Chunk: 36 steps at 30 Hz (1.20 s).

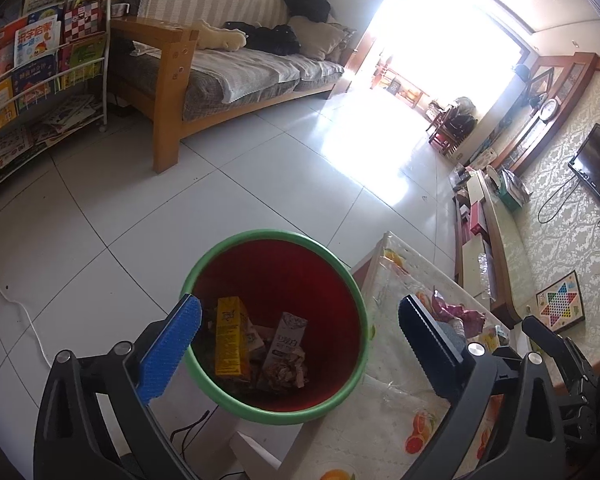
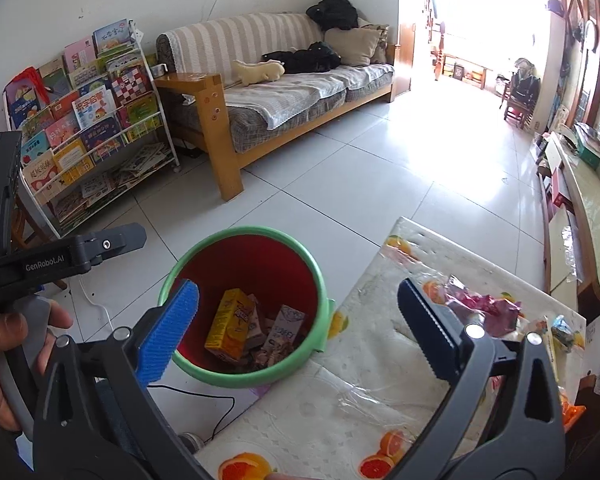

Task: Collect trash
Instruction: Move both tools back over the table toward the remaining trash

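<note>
**Bin half filled, wrappers still waiting on the table**

You are working in a tiled living room, at the edge of a low table [image 2: 340, 408] covered with an orange-printed cloth under clear plastic. Both tools hang above that edge. Your left gripper [image 1: 300, 344] has its fingers spread wide with nothing between them, and your right gripper [image 2: 298, 328] is likewise wide open and empty. That looks like the posture between drops, ready to reach for the next piece.

Just past the fingertips, the green-rimmed bin [image 2: 180, 268] stands on the floor against the table side, probably so trash can go straight off the edge. Inside lie a yellow carton [image 2: 230, 324] and a grey-brown carton [image 2: 282, 334] on crumpled paper. What sits under them you cannot make out.

To your right on the table, a crumpled purple wrapper [image 2: 488, 308] and smaller wrappers [image 2: 560, 330] remain. The right finger and the frame edge cut them off, so their number is unclear.

Farther off stand a book rack [image 2: 100, 120] and a sofa [image 2: 292, 80]. The doorway beyond is blown out by daylight.
</note>
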Tool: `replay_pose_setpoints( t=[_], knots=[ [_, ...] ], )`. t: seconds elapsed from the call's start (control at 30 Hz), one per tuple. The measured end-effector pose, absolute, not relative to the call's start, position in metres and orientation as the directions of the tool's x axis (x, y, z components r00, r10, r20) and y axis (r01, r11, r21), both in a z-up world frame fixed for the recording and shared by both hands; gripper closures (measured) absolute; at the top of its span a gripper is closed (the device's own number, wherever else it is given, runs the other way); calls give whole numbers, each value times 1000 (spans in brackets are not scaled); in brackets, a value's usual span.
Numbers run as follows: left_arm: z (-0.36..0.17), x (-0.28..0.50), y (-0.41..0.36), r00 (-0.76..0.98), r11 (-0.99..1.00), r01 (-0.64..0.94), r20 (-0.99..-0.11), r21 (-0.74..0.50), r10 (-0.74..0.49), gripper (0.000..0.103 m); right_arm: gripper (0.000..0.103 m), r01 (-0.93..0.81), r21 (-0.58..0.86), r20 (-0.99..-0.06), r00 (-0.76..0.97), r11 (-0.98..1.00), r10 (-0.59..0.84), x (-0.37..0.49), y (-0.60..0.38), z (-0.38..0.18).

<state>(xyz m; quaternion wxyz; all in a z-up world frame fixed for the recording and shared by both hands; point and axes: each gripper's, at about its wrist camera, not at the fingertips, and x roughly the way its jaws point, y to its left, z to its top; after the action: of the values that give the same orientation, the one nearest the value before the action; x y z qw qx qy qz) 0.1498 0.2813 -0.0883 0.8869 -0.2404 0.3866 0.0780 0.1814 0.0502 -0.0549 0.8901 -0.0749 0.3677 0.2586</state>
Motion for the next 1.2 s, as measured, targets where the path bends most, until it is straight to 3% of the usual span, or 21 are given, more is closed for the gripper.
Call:
replay_pose_setpoints(
  t=[0.5,0.73,1.2],
  knots=[
    [-89,168,102,603,948,-3,-757,-319,-253,8,5,-213,10,-733,663,977,152,150,-151,-85],
    [-105,197,37,542,962,95,-797,-255,-265,8,5,-73,10,-751,658,997,55,154,-236,-100],
    [-145,266,-22,455,973,121,-859,-199,-233,8,5,-138,-182,-785,617,974,-60,197,-278,-152]
  ],
)
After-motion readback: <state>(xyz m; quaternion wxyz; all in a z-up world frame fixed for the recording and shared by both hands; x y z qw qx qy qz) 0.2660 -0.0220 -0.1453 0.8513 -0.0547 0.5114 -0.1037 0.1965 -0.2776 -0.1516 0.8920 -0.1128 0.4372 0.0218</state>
